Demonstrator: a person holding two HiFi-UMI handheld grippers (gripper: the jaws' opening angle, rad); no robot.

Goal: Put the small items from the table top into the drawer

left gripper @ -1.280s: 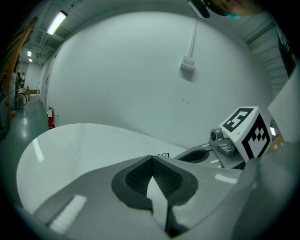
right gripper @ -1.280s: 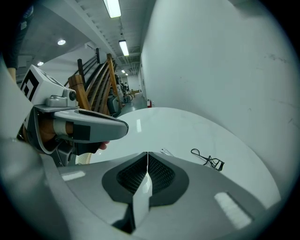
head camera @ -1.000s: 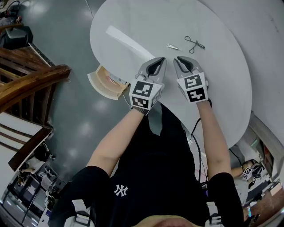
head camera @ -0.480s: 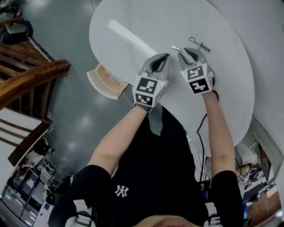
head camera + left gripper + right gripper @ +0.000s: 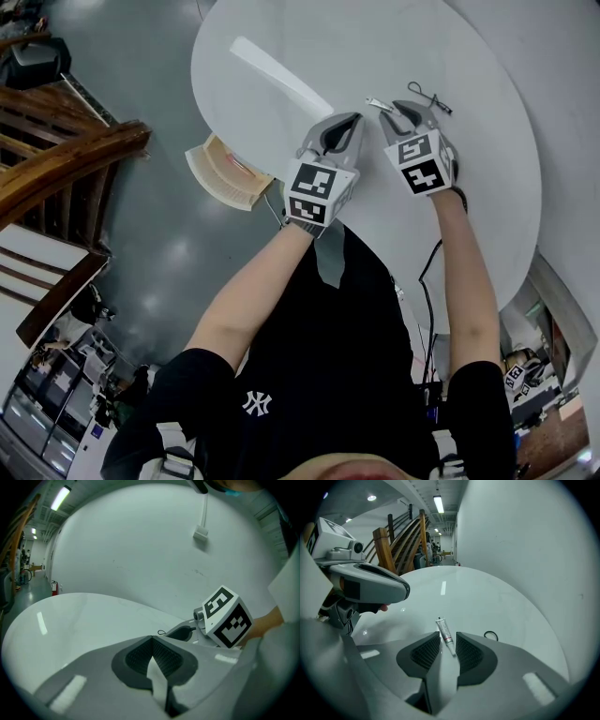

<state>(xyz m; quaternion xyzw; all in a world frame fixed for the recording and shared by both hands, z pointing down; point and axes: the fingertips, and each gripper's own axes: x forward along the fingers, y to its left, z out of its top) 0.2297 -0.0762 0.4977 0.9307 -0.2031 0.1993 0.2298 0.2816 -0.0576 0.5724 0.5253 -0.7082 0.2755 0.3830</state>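
A small white tube (image 5: 377,103) lies on the round white table (image 5: 469,206), with a black wire tool (image 5: 429,97) just beyond it. My right gripper (image 5: 401,106) hangs right over the tube. Its jaws have just been opening and stand open. In the right gripper view the tube's (image 5: 444,630) near end lies between the fingertips, and the pads do not press on it. A black loop (image 5: 491,635) shows to its right. My left gripper (image 5: 349,120) hovers beside the right one, shut and empty. The open wooden drawer (image 5: 220,173) juts from under the table's left edge.
A long white strip (image 5: 281,77) lies on the table at the far left. Wooden stair rails (image 5: 66,169) stand on the floor to the left. A white wall runs along the table's far right side.
My right gripper has moved forward and down over the tube, and its jaws have spread apart. The left gripper has shifted a little forward beside it.
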